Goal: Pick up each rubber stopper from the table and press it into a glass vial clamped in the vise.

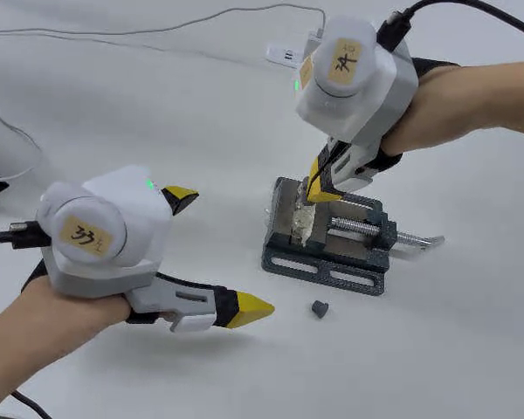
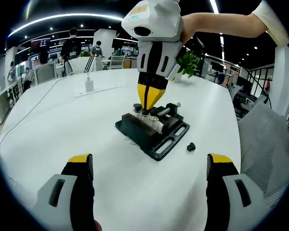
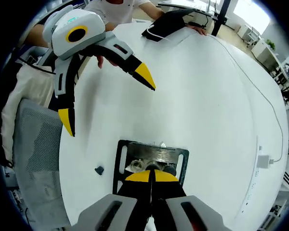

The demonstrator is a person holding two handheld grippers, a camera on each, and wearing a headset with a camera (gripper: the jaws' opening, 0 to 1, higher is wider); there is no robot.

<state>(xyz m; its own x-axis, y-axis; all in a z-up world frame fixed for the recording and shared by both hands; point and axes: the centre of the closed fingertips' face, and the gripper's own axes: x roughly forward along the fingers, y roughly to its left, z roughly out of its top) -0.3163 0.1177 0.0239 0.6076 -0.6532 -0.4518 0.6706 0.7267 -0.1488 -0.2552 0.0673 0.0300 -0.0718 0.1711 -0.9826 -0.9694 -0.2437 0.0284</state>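
Observation:
A dark metal vise stands on the white table and clamps a row of glass vials. My right gripper points straight down, shut, its yellow tips resting on a vial top where a dark stopper sits. Another stoppered vial stands beside it. One loose dark rubber stopper lies on the table just off the vise. My left gripper hovers open and holds nothing, short of that stopper.
A white power adapter with its cable lies at the table's far side. A black pouch rests near another edge. A grey mesh chair stands by the table. The vise's screw handle sticks out sideways.

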